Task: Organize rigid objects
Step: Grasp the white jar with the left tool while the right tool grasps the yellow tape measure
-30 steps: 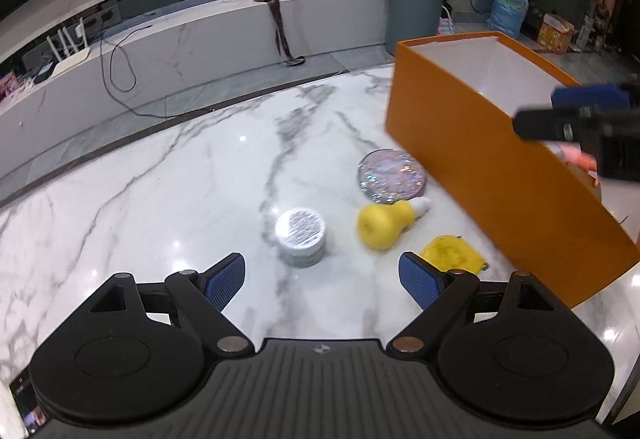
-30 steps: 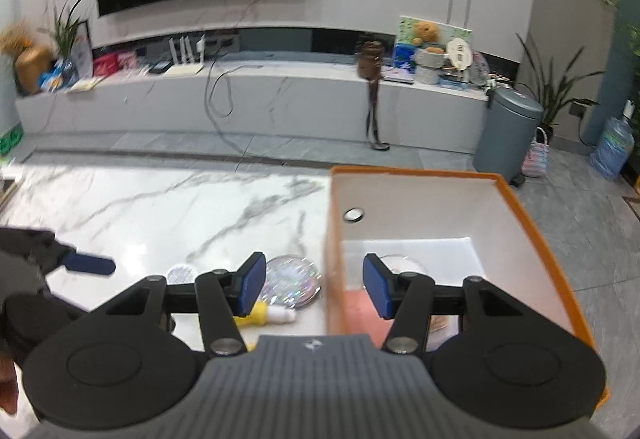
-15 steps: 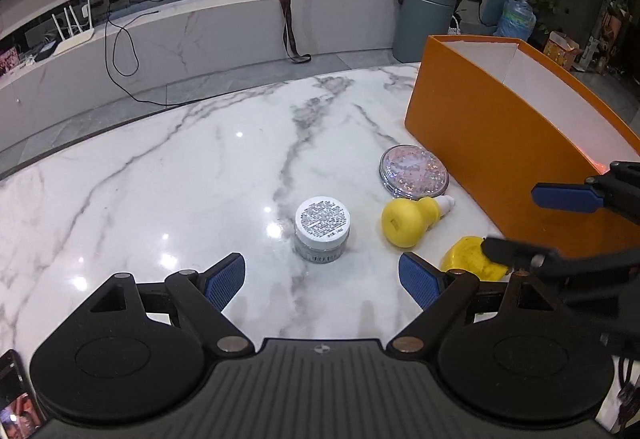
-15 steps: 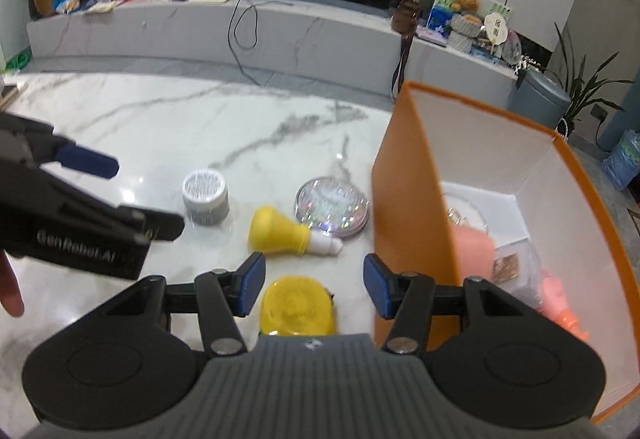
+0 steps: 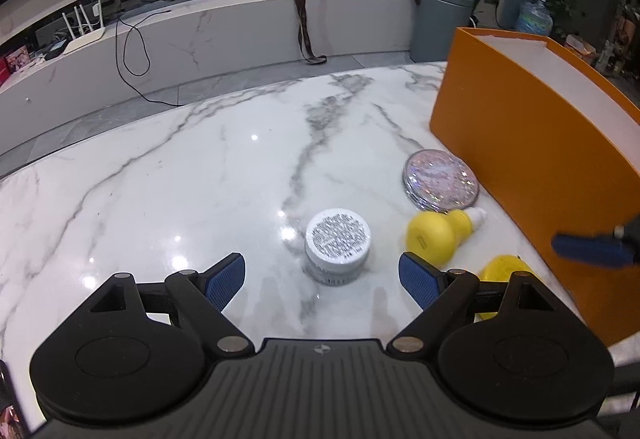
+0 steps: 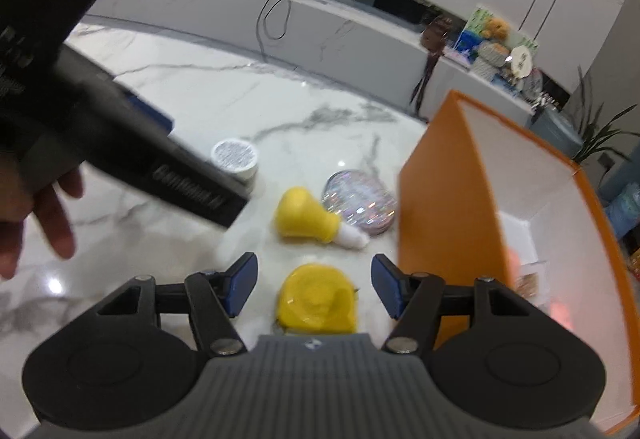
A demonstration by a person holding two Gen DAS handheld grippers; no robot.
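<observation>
Both sets of jaws stand spread with nothing pinched. The right gripper [image 6: 314, 285] is opening wider than a second ago, and the flat yellow case [image 6: 316, 299] now lies on the marble table [image 5: 200, 179] between its blue pads, which do not touch it. A second ago that gripper looked down into the orange box [image 6: 436, 207]; now the box stands to its right, with pinkish items inside (too blurred to name, perhaps toys). The left gripper [image 5: 322, 277] has sunk a little toward the white jar [image 5: 338, 245], which sits just ahead of its pads and looks larger than before. The yellow bulb-shaped bottle [image 5: 438, 233] lies on its side near the glittery round compact [image 5: 440, 179], beside the box wall, unmoved. A hand [image 6: 36, 215] shows under the left gripper's body.
</observation>
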